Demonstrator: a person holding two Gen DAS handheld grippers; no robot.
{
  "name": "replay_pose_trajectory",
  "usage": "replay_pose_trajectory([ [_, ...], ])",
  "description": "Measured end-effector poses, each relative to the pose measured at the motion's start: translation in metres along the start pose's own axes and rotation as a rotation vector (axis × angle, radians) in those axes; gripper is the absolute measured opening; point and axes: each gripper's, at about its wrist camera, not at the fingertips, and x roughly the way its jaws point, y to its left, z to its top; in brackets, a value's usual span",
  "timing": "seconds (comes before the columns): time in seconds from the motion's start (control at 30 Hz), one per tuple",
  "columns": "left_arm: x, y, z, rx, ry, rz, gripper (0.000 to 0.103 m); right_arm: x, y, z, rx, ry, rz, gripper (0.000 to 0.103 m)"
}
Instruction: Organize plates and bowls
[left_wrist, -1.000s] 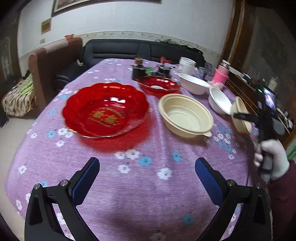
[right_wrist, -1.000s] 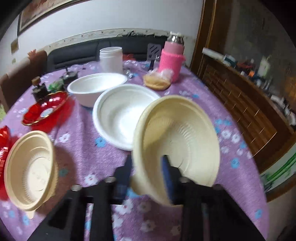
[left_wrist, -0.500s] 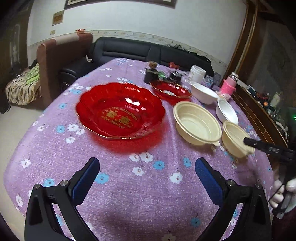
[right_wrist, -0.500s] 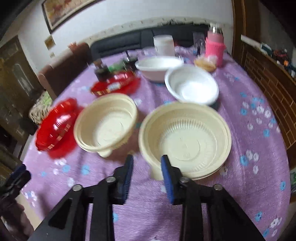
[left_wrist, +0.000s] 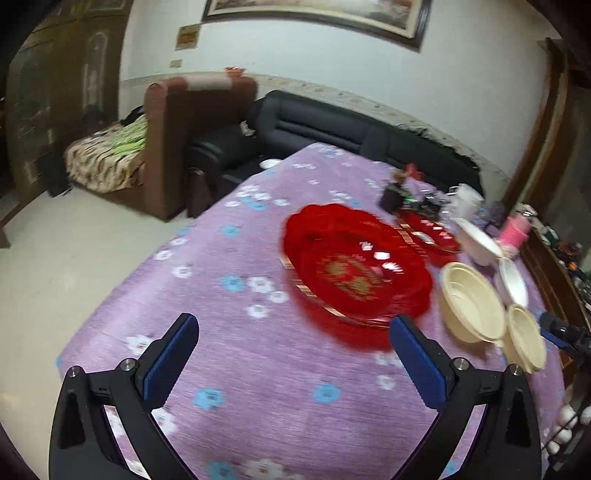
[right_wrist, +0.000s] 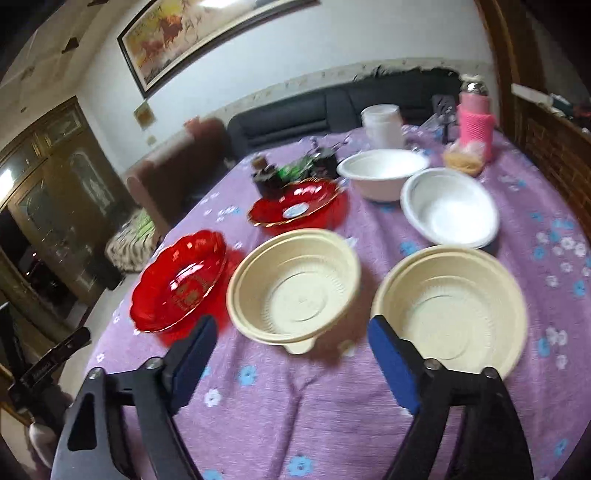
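Observation:
Two cream bowls sit side by side on the purple flowered tablecloth: one (right_wrist: 295, 288) in the middle and one (right_wrist: 454, 310) on the right. My right gripper (right_wrist: 290, 332) hovers just in front of them. Its jaws are opening and nothing is between them; the right finger (right_wrist: 395, 365) is close to the right bowl's rim. Behind the bowls are two white bowls (right_wrist: 448, 206) (right_wrist: 382, 173), a small red dish (right_wrist: 295, 206) and a large red plate (right_wrist: 181, 280). My left gripper (left_wrist: 294, 325) is open and empty, just short of the large red plate (left_wrist: 354, 269).
A pink-sleeved flask (right_wrist: 474, 118), a white jar (right_wrist: 382, 125) and small dark bottles (right_wrist: 266, 177) stand at the back of the table. Beyond it are a black sofa (left_wrist: 332, 125) and a brown armchair (left_wrist: 184, 140). A wooden partition (right_wrist: 554, 147) runs along the right side.
The right gripper lowered the cream bowl onto the table beside the other cream bowl, let go and drew back with its jaws spreading. The left gripper swung sideways and stayed open.

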Motion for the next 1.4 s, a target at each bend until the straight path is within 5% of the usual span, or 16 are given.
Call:
replay_pose_trajectory([
  [0.17, 0.014, 0.022, 0.012, -0.064, 0.041, 0.010, 0.103, 0.027, 0.039, 0.013, -0.089, 0.029, 0.033, 0.086],
  [0.33, 0.037, 0.014, 0.035, 0.002, 0.074, 0.030, 0.103, 0.081, 0.074, 0.045, -0.148, 0.093, 0.043, 0.084],
  [0.57, 0.100, 0.009, 0.062, -0.010, 0.213, -0.055, 0.103, 0.165, 0.090, 0.078, -0.182, 0.209, -0.059, 0.072],
  [0.73, 0.137, 0.004, 0.064, 0.005, 0.291, -0.043, 0.102, 0.203, 0.095, 0.082, -0.172, 0.278, -0.088, 0.070],
  [0.93, 0.156, -0.003, 0.063, 0.026, 0.341, -0.082, 0.060, 0.227, 0.106, 0.074, -0.231, 0.328, -0.121, 0.065],
  [1.0, 0.164, -0.004, 0.060, 0.020, 0.372, -0.095, 0.035, 0.233, 0.104, 0.068, -0.225, 0.361, -0.098, 0.040],
  [1.2, 0.162, -0.004, 0.061, 0.032, 0.357, -0.055, 0.030, 0.218, 0.106, 0.061, -0.212, 0.332, -0.072, 0.021],
  [1.4, 0.143, 0.018, 0.070, -0.003, 0.307, -0.031, 0.030, 0.193, 0.128, 0.055, -0.215, 0.293, -0.005, 0.018],
])
